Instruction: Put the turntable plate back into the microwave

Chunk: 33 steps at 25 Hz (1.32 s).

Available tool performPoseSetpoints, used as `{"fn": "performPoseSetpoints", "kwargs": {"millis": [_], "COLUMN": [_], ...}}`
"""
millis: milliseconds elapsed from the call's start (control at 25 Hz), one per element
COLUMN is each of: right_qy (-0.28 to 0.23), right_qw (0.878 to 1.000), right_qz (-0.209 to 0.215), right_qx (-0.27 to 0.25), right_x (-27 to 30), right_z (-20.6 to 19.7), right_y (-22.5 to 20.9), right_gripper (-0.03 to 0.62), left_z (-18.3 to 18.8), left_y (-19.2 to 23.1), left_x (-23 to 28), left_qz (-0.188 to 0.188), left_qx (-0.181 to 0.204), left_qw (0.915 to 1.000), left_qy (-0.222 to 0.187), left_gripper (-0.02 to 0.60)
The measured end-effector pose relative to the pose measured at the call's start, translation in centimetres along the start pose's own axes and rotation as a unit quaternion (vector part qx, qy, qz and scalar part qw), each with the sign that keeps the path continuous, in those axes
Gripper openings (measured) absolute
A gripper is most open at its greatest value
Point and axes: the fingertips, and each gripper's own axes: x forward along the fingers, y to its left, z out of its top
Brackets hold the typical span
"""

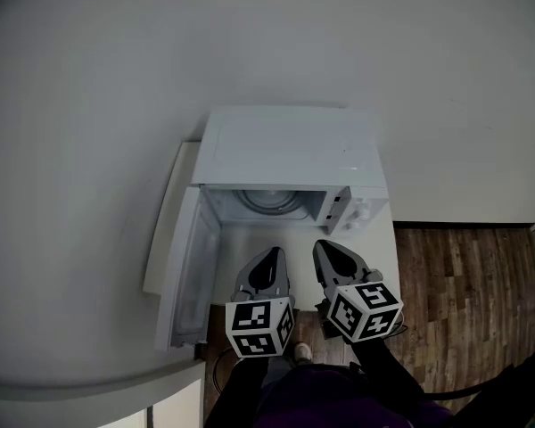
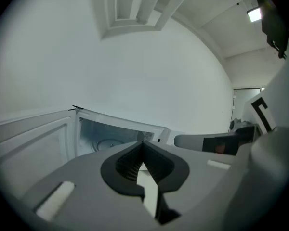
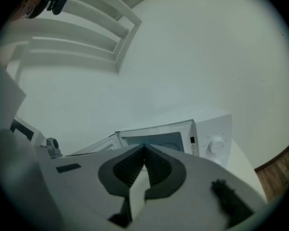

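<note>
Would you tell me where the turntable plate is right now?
In the head view's centre, the turntable plate lies inside the microwave, to the right of its open door.

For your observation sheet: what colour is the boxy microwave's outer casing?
White boxy microwave casing; clearest in head view.

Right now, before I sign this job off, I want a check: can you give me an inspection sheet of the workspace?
Surface: white counter under the microwave.
Job's things: microwave, door open to the left; round plate lies inside.
Clutter: nothing seen.
Grippers: left gripper and right gripper both shut, empty, before the opening.
Cables: nothing seen.
Surroundings: white wall, wood floor at right.
</note>
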Motion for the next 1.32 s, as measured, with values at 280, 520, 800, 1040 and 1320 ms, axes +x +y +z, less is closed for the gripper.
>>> {"fn": "performPoseSetpoints", "kwargs": {"millis": [280,520,800,1040,1320], "right_qy": [-0.014,-0.020,-0.016,-0.010,-0.012], "right_qw": [0.999,0.998,0.998,0.998,0.998], "right_qz": [0.005,0.008,0.020,0.023,0.025], "right_qx": [-0.029,-0.063,-0.061,-0.060,-0.060], "right_x": [-0.4,-0.6,-0.3,-0.1,0.0], "right_z": [0.8,1.3,1.1,0.7,0.8], "right_y": [0.4,0.7,1.2,1.6,1.9], "right_gripper": [0.008,0.008,0.009,0.008,0.008], "left_z": [0.1,0.6,0.5,0.2,0.3], "left_y": [-0.9,-0.6,-0.6,-0.4,0.2], "left_x": [0.2,0.3,0.4,0.4,0.3], "left_qz": [-0.002,0.003,-0.001,0.001,0.007], "left_qx": [0.015,0.022,0.025,0.026,0.026], "left_qw": [0.9999,0.9997,0.9997,0.9996,0.9996], "left_qy": [-0.004,-0.005,0.003,0.005,0.005], "left_gripper": [0.008,0.008,0.008,0.008,0.008]}}
